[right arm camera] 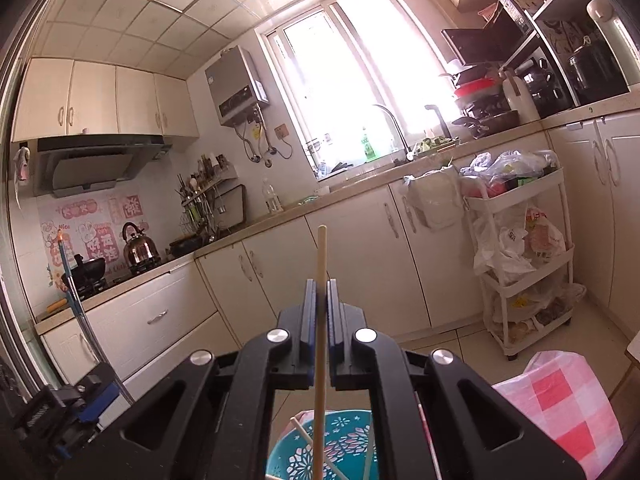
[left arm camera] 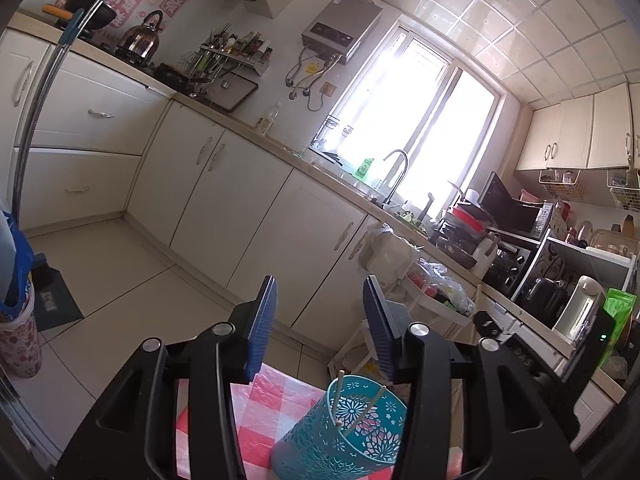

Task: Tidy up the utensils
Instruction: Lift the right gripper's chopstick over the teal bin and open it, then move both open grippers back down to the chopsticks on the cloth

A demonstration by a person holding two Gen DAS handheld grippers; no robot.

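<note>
A teal cut-out utensil holder (left arm camera: 344,432) stands on a pink checked cloth (left arm camera: 256,412), low in the left wrist view, with two pale chopsticks (left arm camera: 340,398) leaning inside it. My left gripper (left arm camera: 320,320) hangs above and just behind it, jaws apart, with nothing between the blue pads (left arm camera: 262,320). In the right wrist view my right gripper (right arm camera: 321,292) is shut on one long pale chopstick (right arm camera: 321,256). It stands upright through the jaws, its lower end reaching down over the holder (right arm camera: 348,440), where other chopsticks (right arm camera: 304,436) lie.
The checked cloth (right arm camera: 560,396) covers a small table. A white trolley (right arm camera: 520,204) stuffed with bags stands against cream cabinets (right arm camera: 360,248). A counter with sink tap (left arm camera: 394,176), kettle (left arm camera: 140,36) and appliances runs along the wall. A metal pole with a blue grip (left arm camera: 40,92) leans at the left.
</note>
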